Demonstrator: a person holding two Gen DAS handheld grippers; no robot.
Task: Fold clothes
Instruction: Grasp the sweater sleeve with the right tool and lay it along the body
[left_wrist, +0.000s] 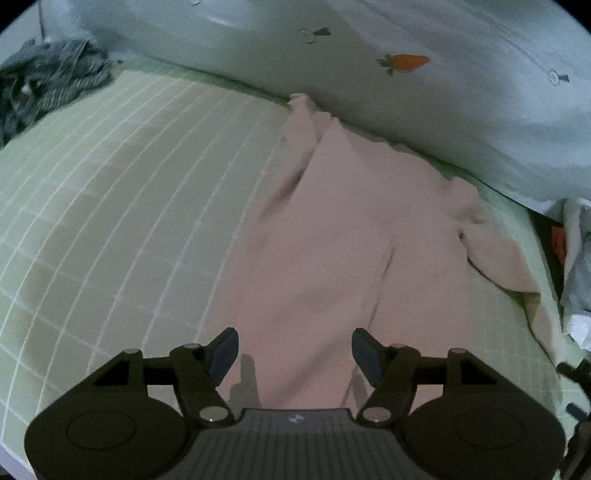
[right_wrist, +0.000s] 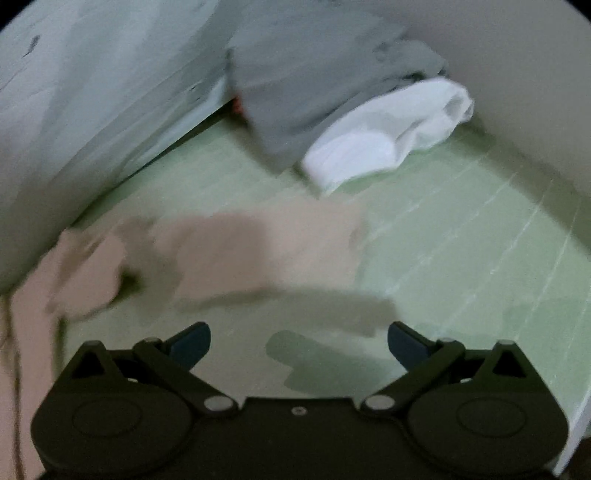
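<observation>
Pink cloth, a soft garment (left_wrist: 343, 236), lies spread on the green checked bed sheet (left_wrist: 110, 192). Its long axis runs straight away from the left claw (left_wrist: 295, 350), from just beneath the fingers to a narrow end that touches the pale quilt (left_wrist: 406, 110) with the carrot print. One sleeve-like flap trails off to that claw's right. The left claw is released, its jaws spread wide with nothing between them, hovering over the near end of the garment.

From the right wrist view, which is blurred, the right claw (right_wrist: 299, 339) is likewise released and holds nothing; bare sheet lies between its fingers. Ahead of it and to its left a part of the pink garment (right_wrist: 240, 251) stretches crosswise. Further ahead a grey cloth (right_wrist: 295, 92) and a white cloth (right_wrist: 388, 136) lie bunched together, touching, against the wall.

Far to the left claw's left a striped dark fabric (left_wrist: 44, 81) sits crumpled at the sheet's edge. No containers are visible.
</observation>
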